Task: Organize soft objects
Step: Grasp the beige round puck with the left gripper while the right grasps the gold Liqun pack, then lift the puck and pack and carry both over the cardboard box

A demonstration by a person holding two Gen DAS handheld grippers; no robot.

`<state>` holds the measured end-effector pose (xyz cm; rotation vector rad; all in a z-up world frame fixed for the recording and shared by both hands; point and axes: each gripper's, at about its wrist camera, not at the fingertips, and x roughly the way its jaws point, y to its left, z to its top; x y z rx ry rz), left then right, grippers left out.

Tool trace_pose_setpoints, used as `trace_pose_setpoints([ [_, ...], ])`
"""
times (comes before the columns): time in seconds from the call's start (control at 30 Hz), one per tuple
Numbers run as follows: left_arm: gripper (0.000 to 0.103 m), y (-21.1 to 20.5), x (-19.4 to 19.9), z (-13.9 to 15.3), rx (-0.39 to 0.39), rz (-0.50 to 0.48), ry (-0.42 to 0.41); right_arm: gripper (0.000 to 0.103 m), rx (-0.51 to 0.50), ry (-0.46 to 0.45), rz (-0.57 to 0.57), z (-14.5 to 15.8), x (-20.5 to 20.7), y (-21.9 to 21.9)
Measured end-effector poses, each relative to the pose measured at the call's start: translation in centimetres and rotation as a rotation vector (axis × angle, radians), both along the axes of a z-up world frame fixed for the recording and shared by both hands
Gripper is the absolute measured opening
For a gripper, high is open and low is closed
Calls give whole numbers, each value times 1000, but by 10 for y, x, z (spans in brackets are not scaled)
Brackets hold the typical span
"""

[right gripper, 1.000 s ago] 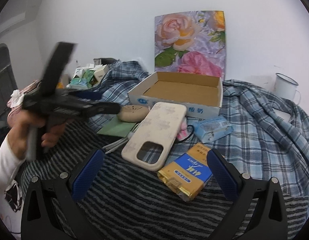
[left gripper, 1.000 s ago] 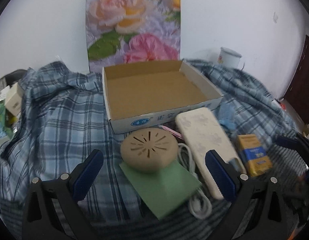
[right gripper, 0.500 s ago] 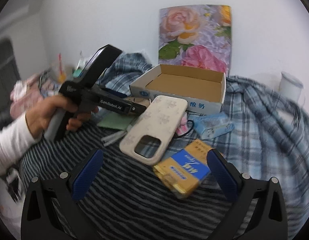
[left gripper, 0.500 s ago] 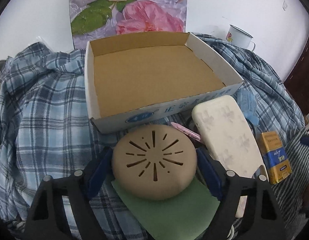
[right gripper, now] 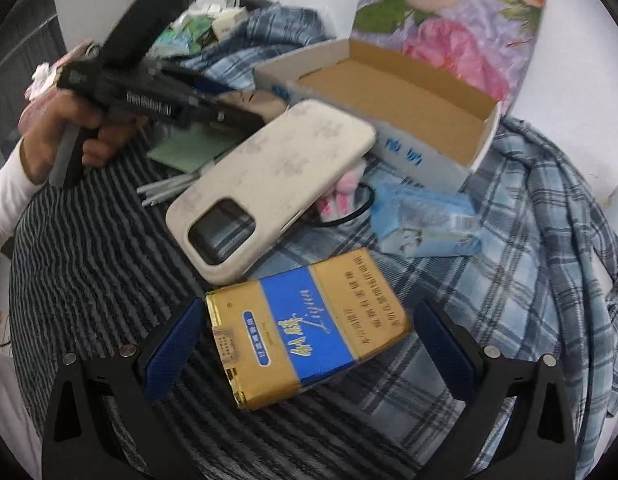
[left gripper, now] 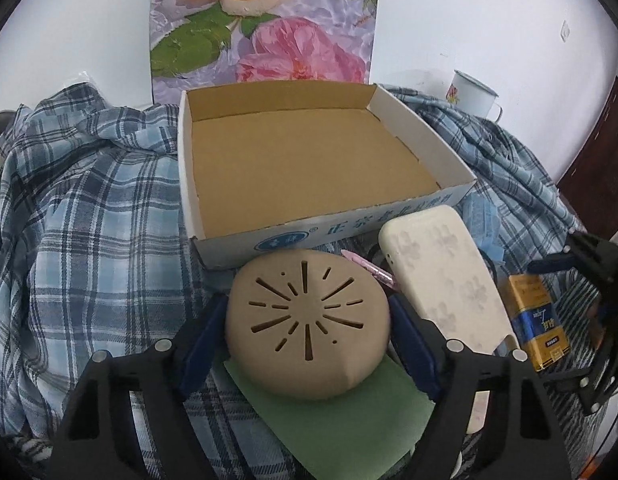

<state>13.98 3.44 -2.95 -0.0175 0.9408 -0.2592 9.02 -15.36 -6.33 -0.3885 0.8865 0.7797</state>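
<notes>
Left gripper (left gripper: 307,332) closing on the round tan slotted cushion (left gripper: 307,330).
Its blue pads touch both sides; the right gripper (right gripper: 307,354) gapes wide around the gold-and-blue cigarette pack (right gripper: 307,326), not gripping.

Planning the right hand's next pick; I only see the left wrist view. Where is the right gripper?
Observer: The right gripper hangs open astride the gold and blue cigarette pack.
Operator: Anything under the phone case?
Observer: The phone case overlaps a pink and white item and a black hair tie.
Operator: Other soft things?
Observer: A light blue tissue pack lies before the cardboard box.
</notes>
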Motion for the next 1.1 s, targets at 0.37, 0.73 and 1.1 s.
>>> trace_pose_setpoints([
  [0.37,81,11,-14,16,-44,24,-71,98,59,-42,-95,3,-2,-12],
  [0.73,81,16,-29,47,-29,50,-155,98,211,-309,-208,68,-29,-13],
  [1.1,81,15,-69,117,-24,73,-325,98,324,-453,-202,123,-52,2],
])
